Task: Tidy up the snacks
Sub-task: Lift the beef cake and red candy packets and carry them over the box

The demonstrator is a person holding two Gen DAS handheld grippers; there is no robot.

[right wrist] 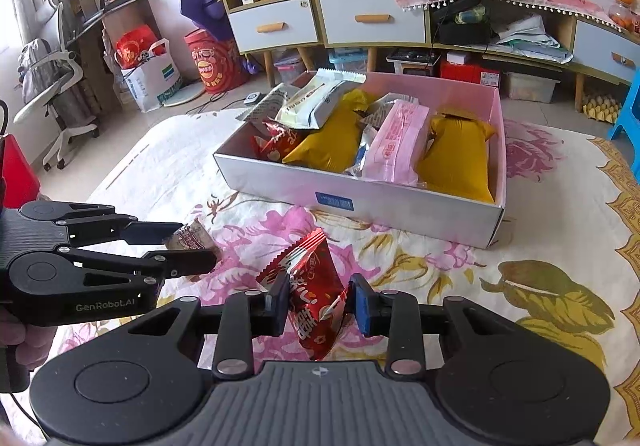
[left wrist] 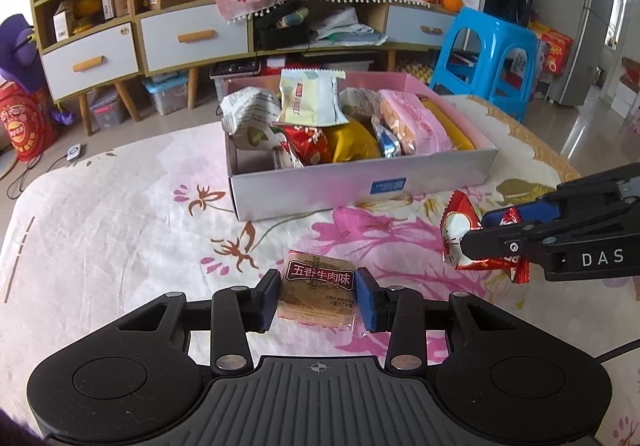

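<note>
Floral tablecloth (left wrist: 120, 206) under everything, bearing a grey-and-pink cardboard box (right wrist: 400, 206) crammed with yellow, pink, white and red snack packets. Nearer the cameras, left gripper (left wrist: 318, 300) clamped on a brown beef-flavour snack packet (left wrist: 318, 286) low over the cloth. Beside it, right gripper (right wrist: 320, 306) pinching a red snack packet (right wrist: 312, 286), short of the box's front wall.
</note>
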